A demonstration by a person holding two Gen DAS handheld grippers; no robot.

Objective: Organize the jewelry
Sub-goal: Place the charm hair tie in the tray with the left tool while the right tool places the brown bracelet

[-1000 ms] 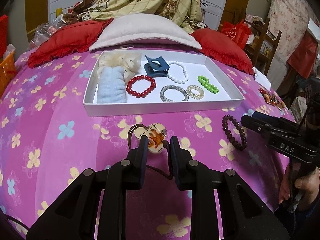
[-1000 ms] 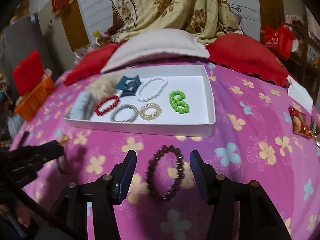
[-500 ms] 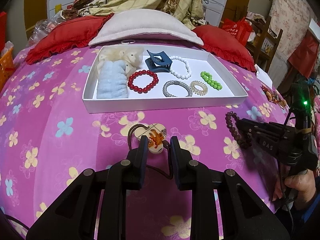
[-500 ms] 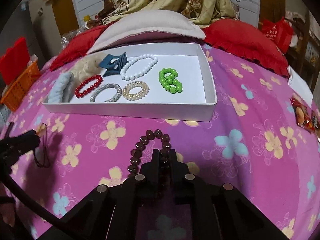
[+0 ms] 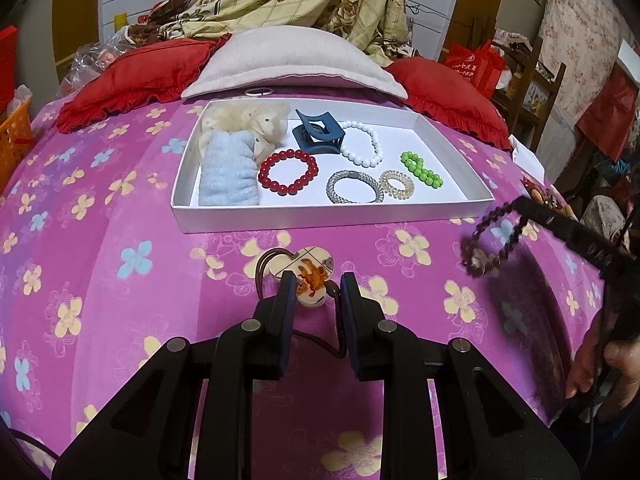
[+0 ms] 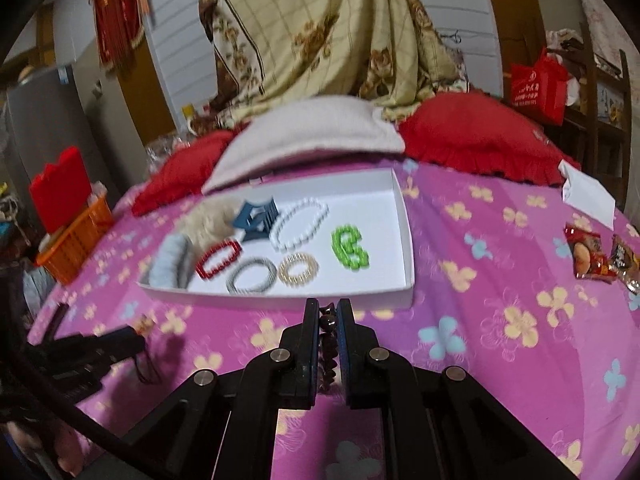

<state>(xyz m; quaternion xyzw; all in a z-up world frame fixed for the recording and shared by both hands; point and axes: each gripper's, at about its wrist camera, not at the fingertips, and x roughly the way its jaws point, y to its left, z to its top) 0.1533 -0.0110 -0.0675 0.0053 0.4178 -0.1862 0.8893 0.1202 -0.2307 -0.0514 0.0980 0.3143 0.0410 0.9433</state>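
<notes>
right wrist view: right gripper [image 6: 327, 310] jaws pinch the light, limp dark bead bracelet [image 6: 329, 322] by one strand; left gripper [image 5: 318, 282] jaws spread around the pendant [image 5: 301, 270].

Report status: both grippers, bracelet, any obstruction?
Right gripper shut on dark bead bracelet, lifted off bedspread. Left gripper open around pendant. White tray ahead, unobstructed.

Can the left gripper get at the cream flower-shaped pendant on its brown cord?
Probably yes: the pendant lies between the left gripper's open fingers, nothing over it; the white tray sits farther off.
</notes>
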